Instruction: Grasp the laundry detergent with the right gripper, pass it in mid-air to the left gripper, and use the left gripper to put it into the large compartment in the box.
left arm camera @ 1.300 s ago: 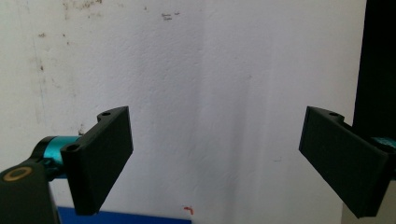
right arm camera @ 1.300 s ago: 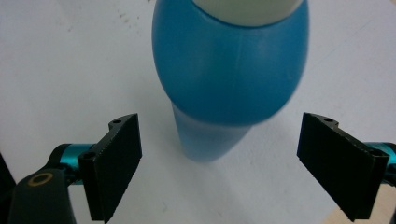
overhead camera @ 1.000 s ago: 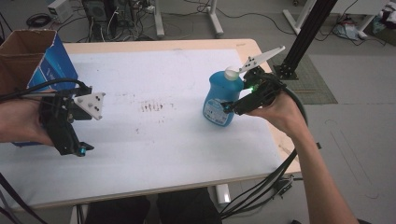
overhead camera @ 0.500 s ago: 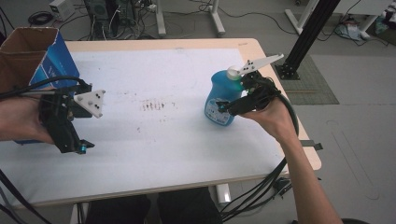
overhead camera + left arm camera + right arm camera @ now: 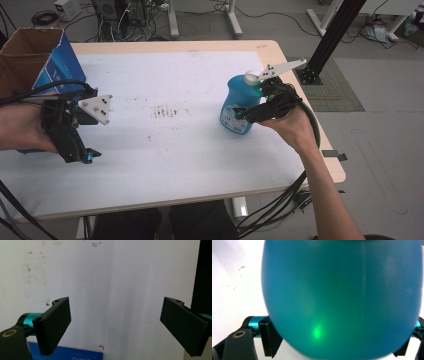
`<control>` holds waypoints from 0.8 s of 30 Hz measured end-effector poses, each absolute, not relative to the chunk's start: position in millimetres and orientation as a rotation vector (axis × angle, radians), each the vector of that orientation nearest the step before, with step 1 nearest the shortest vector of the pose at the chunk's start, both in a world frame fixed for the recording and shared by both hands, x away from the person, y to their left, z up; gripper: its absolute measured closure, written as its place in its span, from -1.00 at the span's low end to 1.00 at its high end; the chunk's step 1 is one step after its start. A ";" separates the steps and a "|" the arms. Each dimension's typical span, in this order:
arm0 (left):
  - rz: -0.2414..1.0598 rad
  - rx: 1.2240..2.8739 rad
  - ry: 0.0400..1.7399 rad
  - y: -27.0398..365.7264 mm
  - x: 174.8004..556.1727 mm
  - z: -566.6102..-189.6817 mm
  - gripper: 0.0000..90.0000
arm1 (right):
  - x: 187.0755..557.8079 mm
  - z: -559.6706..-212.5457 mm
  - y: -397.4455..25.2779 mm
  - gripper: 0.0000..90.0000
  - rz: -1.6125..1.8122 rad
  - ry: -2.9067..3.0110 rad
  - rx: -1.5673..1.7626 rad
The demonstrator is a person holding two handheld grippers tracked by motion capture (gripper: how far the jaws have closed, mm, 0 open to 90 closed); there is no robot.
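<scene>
gripping the blue bottle (image 5: 240,107) w/ our right gripper (image 5: 246,114), we've got it near the right edge of the table (image 5: 200,165), tilted a bit, white cap (image 5: 251,77) up top. in the right gripper view the bottle's belly (image 5: 342,297) sits squarely between the two jaws, one each side low on the body, so it reads as clamped round the fat part, prob the steadiest place to hold a rounded thing. can't tell if its base is touching the table or just off it.

our left gripper (image 5: 80,150) hangs well left of the bottle, jaws spread wide w/ nothing between them; in the left gripper view (image 5: 115,325) it's just bare white tabletop and a blue corner of the cardboard box (image 5: 35,60) at the bottom. that box stands open-topped, far left of the bottle, right by the left hand (image 5: 22,130). our guess: left side's parked, ready to help or receive, while the right does the carrying. stains on the mat (image 5: 165,111) lie between bottle and box.
</scene>
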State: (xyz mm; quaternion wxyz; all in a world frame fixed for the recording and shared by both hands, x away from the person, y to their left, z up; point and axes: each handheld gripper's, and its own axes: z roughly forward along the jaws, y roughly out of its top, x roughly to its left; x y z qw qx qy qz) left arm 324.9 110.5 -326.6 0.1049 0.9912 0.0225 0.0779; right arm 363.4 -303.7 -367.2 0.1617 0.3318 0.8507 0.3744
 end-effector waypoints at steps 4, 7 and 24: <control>0.230 2.920 0.069 110.7 324.5 -327.2 -0.78 | 363.7 -367.6 -303.7 -0.61 1.074 2.426 0.954; 0.226 2.916 0.071 110.9 324.4 -327.2 -0.78 | 363.5 -367.1 -304.0 -0.50 1.082 2.426 0.947; 0.220 2.914 0.079 111.8 324.7 -328.1 -0.78 | 362.8 -366.2 -302.8 -0.39 1.104 2.420 0.936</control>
